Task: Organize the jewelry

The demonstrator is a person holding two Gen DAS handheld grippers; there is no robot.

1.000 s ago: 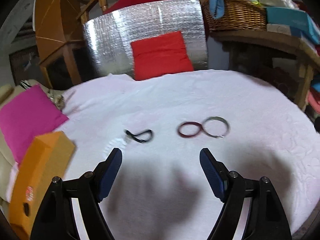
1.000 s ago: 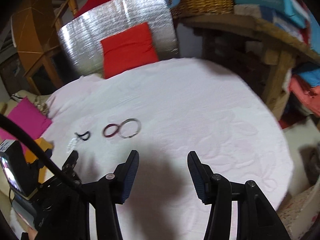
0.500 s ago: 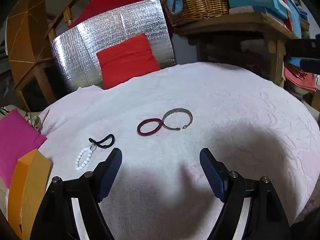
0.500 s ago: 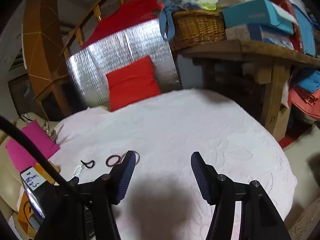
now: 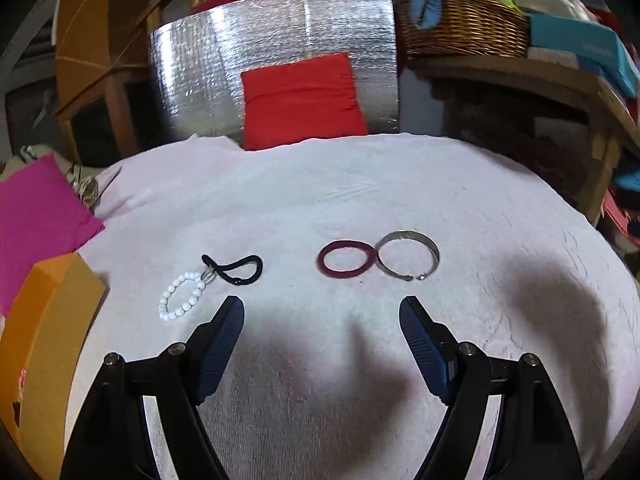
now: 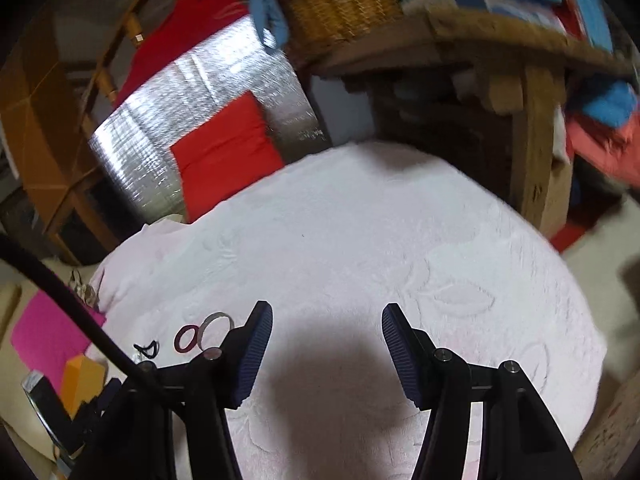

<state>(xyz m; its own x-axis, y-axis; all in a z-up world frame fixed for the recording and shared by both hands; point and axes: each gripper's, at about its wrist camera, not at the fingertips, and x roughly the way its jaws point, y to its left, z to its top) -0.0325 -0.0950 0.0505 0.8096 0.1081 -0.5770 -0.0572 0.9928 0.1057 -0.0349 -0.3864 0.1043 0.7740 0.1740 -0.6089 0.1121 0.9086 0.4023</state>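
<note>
**Entry: four pieces laid out, both grippers empty, first pick-up pending**

Item 1. A white bead bracelet (image 5: 182, 296) was recorded toward the left edge of the white cloth (image 5: 360, 192) covering the table, linked by a small ring to a black elastic loop (image 5: 240, 270) just beside it.

Item 2. A dark red band (image 5: 346, 260) was recorded near the middle of the cloth, touching a silver open bangle (image 5: 408, 256) on its right.

Item 3. The left gripper (image 5: 322, 320) was held above the cloth on the near side of the row, jaws wide apart, nothing between them. The red band lay just ahead of it.

Item 4. The right gripper (image 6: 326, 332) was held over bare cloth toward the right edge, jaws apart and empty. In its view the jewelry was seen well off to the left, partly hidden behind its left finger.

Handling note, offered as judgement. No piece appeared to have been sorted yet; an orange box (image 5: 48, 340) at the left edge was noted as a possible receptacle, though this could not be confirmed. Each flat ring would best be approached with one pad inside the loop and one outside, so that only a single rim is pinched. Care was judged necessary where the band and bangle touched, and where beads and elastic were linked, lest two pieces be dragged together. The soft cloth was judged likely to bunch under a low pad.
</note>
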